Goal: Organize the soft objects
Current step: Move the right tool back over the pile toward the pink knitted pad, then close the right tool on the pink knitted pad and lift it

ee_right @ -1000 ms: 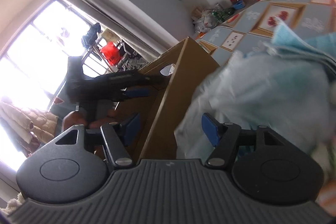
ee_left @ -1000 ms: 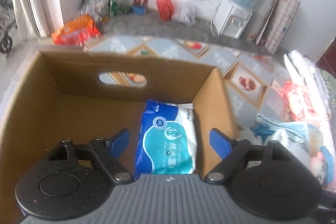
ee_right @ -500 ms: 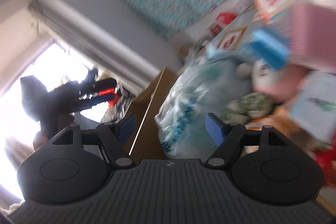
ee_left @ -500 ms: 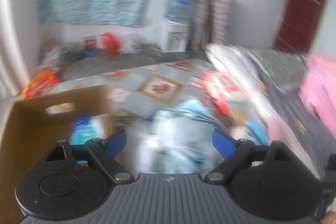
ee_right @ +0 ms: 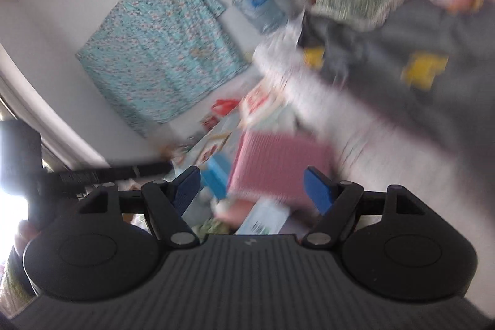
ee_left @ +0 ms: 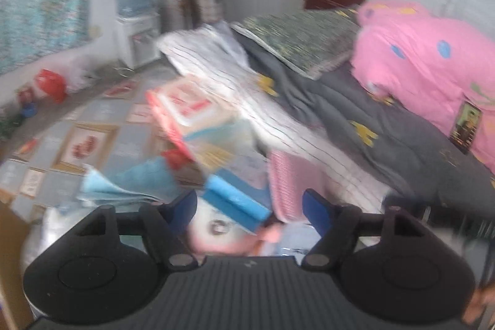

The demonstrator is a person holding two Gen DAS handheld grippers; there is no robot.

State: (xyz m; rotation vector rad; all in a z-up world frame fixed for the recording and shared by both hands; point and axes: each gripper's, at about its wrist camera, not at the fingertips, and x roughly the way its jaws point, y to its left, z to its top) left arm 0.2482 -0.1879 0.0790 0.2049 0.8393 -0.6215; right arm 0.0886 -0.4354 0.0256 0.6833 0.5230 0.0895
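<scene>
Left wrist view: pretty blurry. Left gripper (ee_left: 249, 206) spread wide, jaws just been closing in a bit, nothing pinched between them. Hovering over a heap of soft stuff on the patterned mat (ee_left: 89, 126): blue sponge-like block (ee_left: 236, 203) right between the fingertips, pink ribbed cloth (ee_left: 286, 175) just beside it, light blue towel (ee_left: 130, 181) further left, red-and-white pack (ee_left: 188, 107) behind. Pink quilt (ee_left: 427, 64) on the grey bedding (ee_left: 386, 126) off right.

Right wrist view: tilted and smeared. Right gripper (ee_right: 251, 186) also spread, empty, jaws just been opening. Same pink ribbed cloth (ee_right: 278, 166) straight ahead between the fingers, not touched. Left gripper (ee_right: 92, 175) visible at the left edge.
</scene>
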